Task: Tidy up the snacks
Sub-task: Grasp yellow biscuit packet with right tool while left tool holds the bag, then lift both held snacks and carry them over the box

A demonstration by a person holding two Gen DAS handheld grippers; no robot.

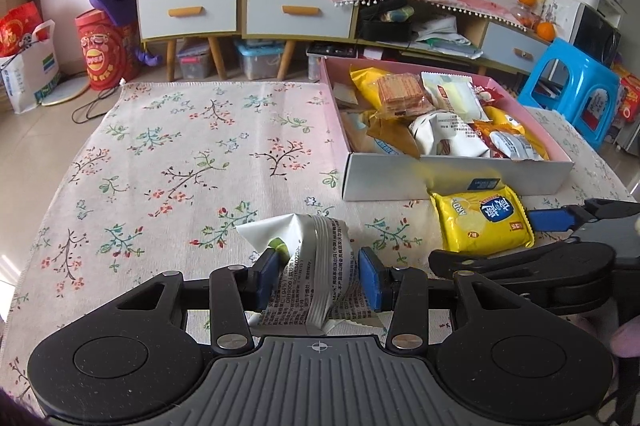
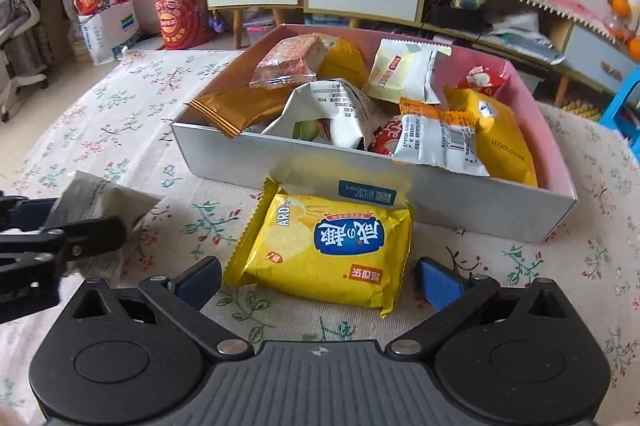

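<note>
My left gripper (image 1: 318, 276) is shut on a white and silver snack packet (image 1: 316, 258), held just above the floral tablecloth; the packet also shows in the right wrist view (image 2: 100, 200). A yellow cracker packet (image 2: 324, 250) lies flat on the cloth against the front wall of the snack box (image 2: 400, 182). My right gripper (image 2: 318, 282) is open, its blue fingers straddling the yellow packet's near end without gripping it. The yellow packet also shows in the left wrist view (image 1: 482, 218). The pink-lined box (image 1: 460, 176) holds several snack packets.
The floral tablecloth (image 1: 180, 154) covers the table; its far edge is at the back. A blue plastic stool (image 1: 572, 86) stands right of the table. Cabinets (image 1: 240, 2), a red drum (image 1: 106, 50) and bags stand beyond on the floor.
</note>
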